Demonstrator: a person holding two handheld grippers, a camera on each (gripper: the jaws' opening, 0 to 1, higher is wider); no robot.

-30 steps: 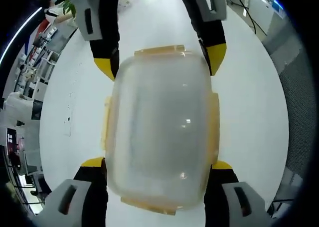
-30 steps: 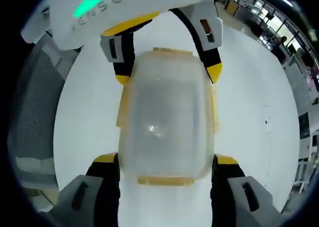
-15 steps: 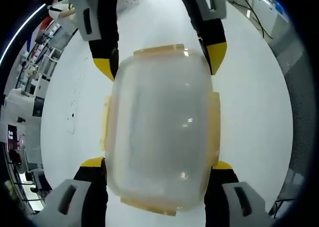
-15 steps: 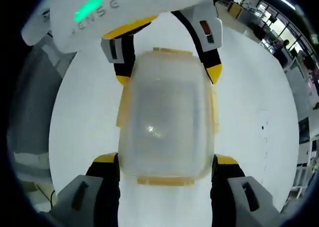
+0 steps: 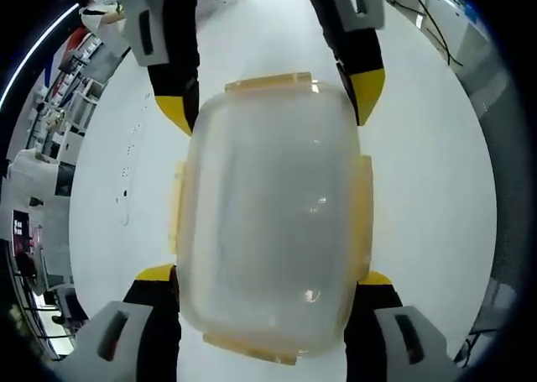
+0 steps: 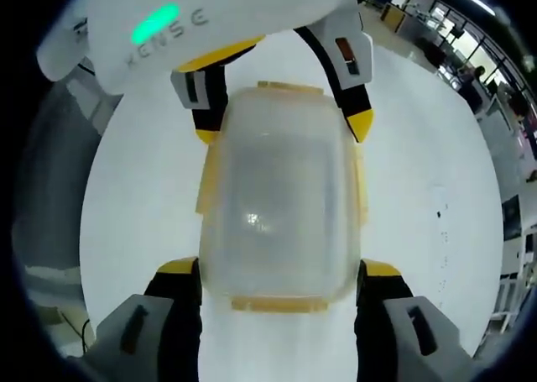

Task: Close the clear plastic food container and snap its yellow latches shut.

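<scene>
The clear rounded plastic food container with yellow latches (image 5: 268,222) sits lid-on over the white bench (image 5: 428,180), held at opposite ends. The left gripper (image 5: 265,281) pinches its near end between its jaws; the right gripper (image 6: 281,273) likewise grips the far end.

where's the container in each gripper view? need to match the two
Left gripper view: the clear container sits mid-frame between the left gripper jaws, with the right gripper at its far end.
Right gripper view: mid-frame too.
Shared landmark: the yellow latch at the right gripper's end.
</scene>
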